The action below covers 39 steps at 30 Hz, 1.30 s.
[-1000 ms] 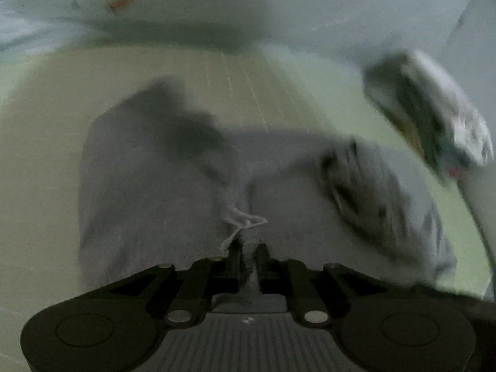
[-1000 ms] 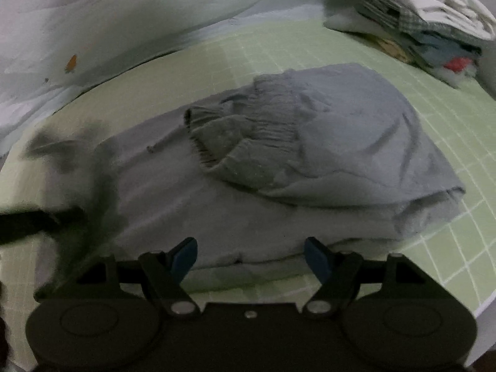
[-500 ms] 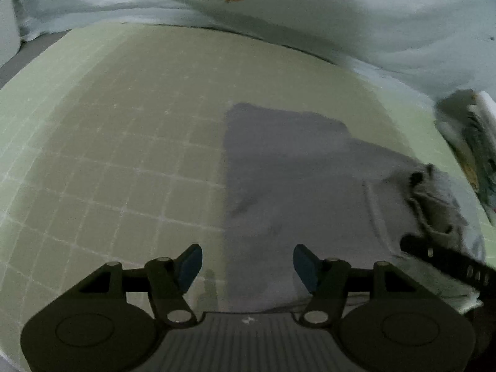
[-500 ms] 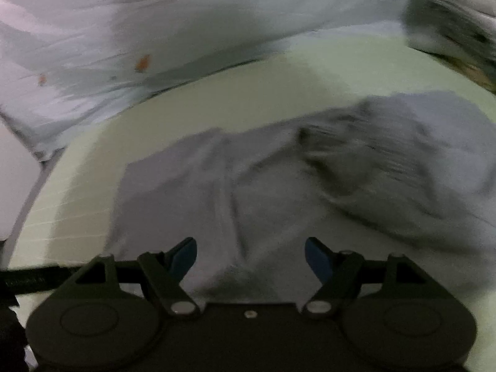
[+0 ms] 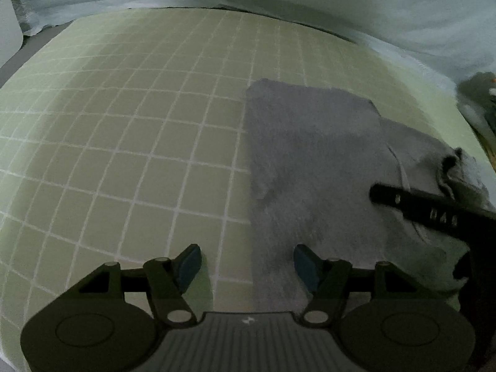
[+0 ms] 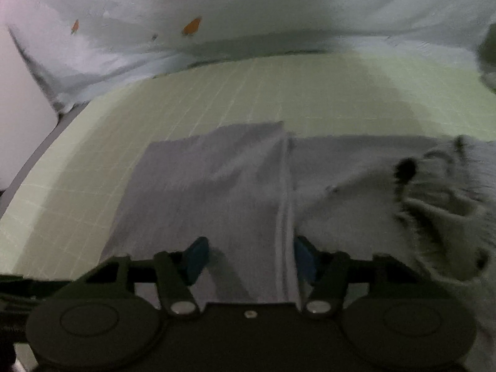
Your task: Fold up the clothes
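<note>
Both grippers had dropped closer to the grey sweatpants; left gripper and right gripper fingers stood apart, empty, over the green grid mat.

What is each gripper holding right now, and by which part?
Nothing. The left gripper and the right gripper are both open over the near end of the grey sweatpants lying on the green grid mat.

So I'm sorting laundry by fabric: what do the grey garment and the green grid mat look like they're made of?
The grey garment looks like soft matte cotton jersey or fleece: limp drape, stitched seam, gathered ribbed band; exact fibre unclear. The green grid mat seems a smooth matte vinyl or rubber cutting mat with printed white lines.
</note>
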{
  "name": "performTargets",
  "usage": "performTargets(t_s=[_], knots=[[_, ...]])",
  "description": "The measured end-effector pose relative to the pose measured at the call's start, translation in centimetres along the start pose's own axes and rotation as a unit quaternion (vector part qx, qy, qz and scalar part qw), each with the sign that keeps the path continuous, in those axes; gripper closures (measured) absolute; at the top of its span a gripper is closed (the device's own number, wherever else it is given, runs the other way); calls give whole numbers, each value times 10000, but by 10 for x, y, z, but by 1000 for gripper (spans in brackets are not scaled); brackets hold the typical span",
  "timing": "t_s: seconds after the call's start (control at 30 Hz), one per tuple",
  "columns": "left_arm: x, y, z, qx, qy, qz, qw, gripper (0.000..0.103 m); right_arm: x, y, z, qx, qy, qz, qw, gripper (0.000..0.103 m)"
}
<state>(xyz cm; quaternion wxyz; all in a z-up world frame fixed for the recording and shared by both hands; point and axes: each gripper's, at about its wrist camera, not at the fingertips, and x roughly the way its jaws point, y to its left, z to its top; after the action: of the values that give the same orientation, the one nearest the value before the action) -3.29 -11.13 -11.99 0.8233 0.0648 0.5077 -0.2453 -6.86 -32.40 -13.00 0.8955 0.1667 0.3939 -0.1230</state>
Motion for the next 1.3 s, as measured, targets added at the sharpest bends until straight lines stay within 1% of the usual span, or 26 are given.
performTargets(t_s=[0.03,0.07,0.1,0.2,0.3,0.33,0.4,0.43,0.53,0.57,0.6,0.63,0.67,0.7,0.77,0.83,0.9,0.97,1.0,1.07,1.1,1.13,1.17,1.2,1.27,1.3], knots=[[1,0,2,5,-8,11,10000,34,0,2,1,-113,53,17,9999,58],[2,0,4,11,-16,22,10000,34,0,4,1,-233,103,14,9997,80],[3,-1,7,16,-24,33,10000,34,0,6,1,-353,153,12,9993,95],[7,-1,13,32,-48,66,10000,34,-6,3,3,-333,78,36,9994,97],[10,-3,19,60,-70,91,9999,34,-32,4,5,-376,-243,-227,9987,97],[9,-7,19,161,-64,38,9998,34,-41,5,6,-397,-359,-327,9980,97],[8,-16,16,349,-31,-41,9994,34,-54,1,6,-242,-456,-486,9975,97],[9,-20,13,419,13,-33,9991,33,-57,-4,5,-130,-429,-509,9977,97],[13,-30,5,609,179,49,9980,32,-45,-20,-7,157,-79,-564,9983,96],[12,-33,2,691,146,95,9975,30,-40,-26,-11,234,53,-609,9979,96],[12,-34,0,756,154,122,9969,30,-39,-30,-14,340,106,-621,9974,92],[11,-36,-1,811,161,146,9965,30,-41,-33,-15,433,45,-595,9973,89],[10,-35,-2,784,168,144,9967,29,-44,-35,-13,481,-49,-565,9972,74],[9,-33,-3,753,176,139,9969,29,-46,-36,-12,529,-144,-534,9971,62],[11,-29,1,637,182,105,9977,29,-48,-38,-6,493,-354,-515,9968,59],[11,-26,9,520,133,152,9984,29,-39,-40,6,421,-482,-453,9969,59],[12,-24,18,444,-1,201,9988,29,-27,-42,19,355,-597,-376,9969,57],[16,-24,30,366,-162,211,9990,28,-9,-44,29,341,-581,-295,9973,56],[19,-25,33,362,-159,223,9990,28,1,-45,34,343,-551,-254,9976,50],[24,-27,38,353,-154,246,9990,28,19,-48,41,360,-470,-167,9981,47],[27,-28,40,349,-151,257,9989,28,25,-48,41,385,-388,-114,9984,52],[30,-29,43,344,-148,269,9989,28,28,-48,41,372,-339,-64,9987,61],[32,-29,45,340,-145,280,9989,28,26,-47,42,341,-398,-74,9986,100],[35,-30,48,336,-142,292,9989,28,18,-47,42,332,-525,-140,9980,97],[40,-32,53,327,-136,315,9989,27,5,-50,44,360,-734,-288,9962,97],[43,-33,55,323,-134,327,9989,26,2,-54,45,444,-771,-387,9953,97]])
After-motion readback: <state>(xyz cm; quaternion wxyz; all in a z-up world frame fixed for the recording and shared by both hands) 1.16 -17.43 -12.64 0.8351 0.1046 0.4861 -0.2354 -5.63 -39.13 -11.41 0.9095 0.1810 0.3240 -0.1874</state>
